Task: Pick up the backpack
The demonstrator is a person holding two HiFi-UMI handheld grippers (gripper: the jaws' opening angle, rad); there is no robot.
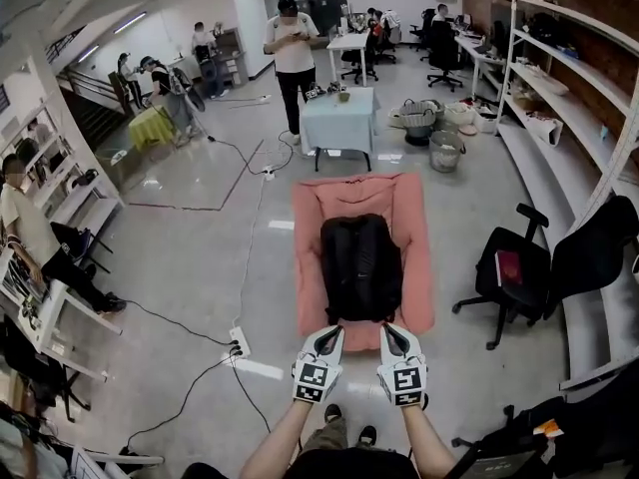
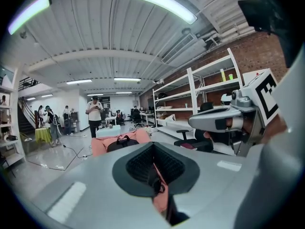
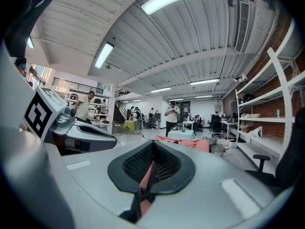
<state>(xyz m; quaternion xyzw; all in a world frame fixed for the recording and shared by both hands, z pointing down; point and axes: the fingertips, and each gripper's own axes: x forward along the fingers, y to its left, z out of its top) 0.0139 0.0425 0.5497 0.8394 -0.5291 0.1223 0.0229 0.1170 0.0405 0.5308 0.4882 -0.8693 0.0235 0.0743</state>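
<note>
Fingers (image 1: 327, 341) of the left gripper (image 1: 334, 331) are pressed together with nothing between them, and so are those of the right gripper (image 1: 390, 329). The two grippers hover side by side just short of the near edge of the pink pad (image 1: 310, 228). The backpack (image 1: 361, 267) lies flat along the pad's middle, its near end close to that edge. It looks soft and slack, probably fairly heavy, and likely to sag when lifted. The small loop (image 2: 125, 138) on top, or a strap, seems the surest hold, and the fingers must part first.
</note>
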